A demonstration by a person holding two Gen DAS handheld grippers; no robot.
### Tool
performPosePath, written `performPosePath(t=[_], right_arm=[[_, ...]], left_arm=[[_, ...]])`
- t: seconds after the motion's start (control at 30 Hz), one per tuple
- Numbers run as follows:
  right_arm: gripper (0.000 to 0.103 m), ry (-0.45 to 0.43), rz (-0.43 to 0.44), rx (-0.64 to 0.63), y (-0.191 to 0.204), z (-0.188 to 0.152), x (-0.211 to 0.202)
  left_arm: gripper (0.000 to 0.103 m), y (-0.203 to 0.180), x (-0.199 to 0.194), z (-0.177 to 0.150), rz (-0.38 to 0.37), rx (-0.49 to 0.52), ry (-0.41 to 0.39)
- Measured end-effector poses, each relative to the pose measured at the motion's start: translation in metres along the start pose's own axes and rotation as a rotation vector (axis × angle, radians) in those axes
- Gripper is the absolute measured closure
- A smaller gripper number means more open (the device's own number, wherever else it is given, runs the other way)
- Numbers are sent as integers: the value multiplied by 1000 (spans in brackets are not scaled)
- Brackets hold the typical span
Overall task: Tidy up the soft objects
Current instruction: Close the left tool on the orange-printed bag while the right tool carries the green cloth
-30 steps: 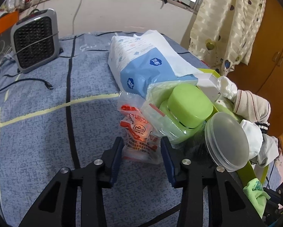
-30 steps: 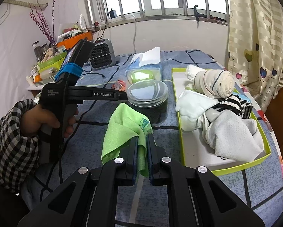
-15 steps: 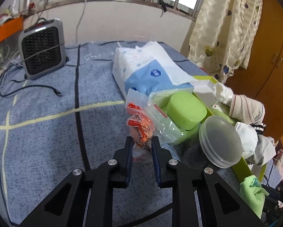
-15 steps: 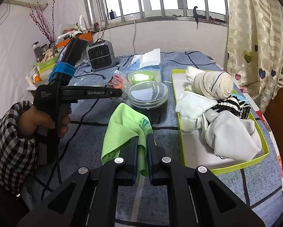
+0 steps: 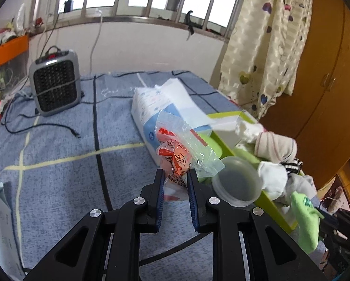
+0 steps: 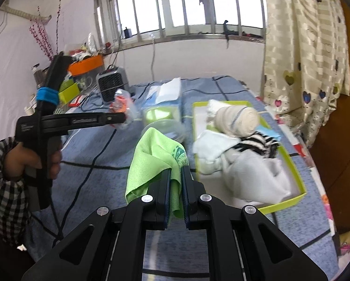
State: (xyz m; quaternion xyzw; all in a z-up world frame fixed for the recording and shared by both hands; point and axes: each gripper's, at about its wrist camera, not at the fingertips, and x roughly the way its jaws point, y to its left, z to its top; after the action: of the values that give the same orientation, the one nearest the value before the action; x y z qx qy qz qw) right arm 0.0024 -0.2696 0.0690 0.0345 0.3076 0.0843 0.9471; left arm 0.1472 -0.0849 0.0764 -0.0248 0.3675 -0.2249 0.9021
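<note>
a: the left tongs [image 5: 175,175] are clamped on the crinkly clear-and-orange plastic packet [image 5: 175,157], lifted above the blue checked bed cover [image 5: 58,175]. the hold is on the lower end only, so the slick film could slide out.

b: and the right tongs [image 6: 175,175] are pinched shut on the lime-green cloth [image 6: 151,159], which hangs loose, short of the lime-green tray [image 6: 299,187] of rolled socks.

a: a swing could drag its dangling hem over the clear round plastic lid [image 5: 237,185] and knock it off.

b: both handles are near each other; they might collide.
</note>
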Motion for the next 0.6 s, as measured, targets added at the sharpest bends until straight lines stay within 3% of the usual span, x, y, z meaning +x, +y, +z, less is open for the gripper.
performPosePath(t=[0.3,0.6], right_arm=[[94,-21,-140,48,-37,5,-11],[94,-22,-240,80,-62,5,-16]], left_arm=[[85,-30,-6,17,-67,40,-26],[85,-68,18,28,-146,79,16]])
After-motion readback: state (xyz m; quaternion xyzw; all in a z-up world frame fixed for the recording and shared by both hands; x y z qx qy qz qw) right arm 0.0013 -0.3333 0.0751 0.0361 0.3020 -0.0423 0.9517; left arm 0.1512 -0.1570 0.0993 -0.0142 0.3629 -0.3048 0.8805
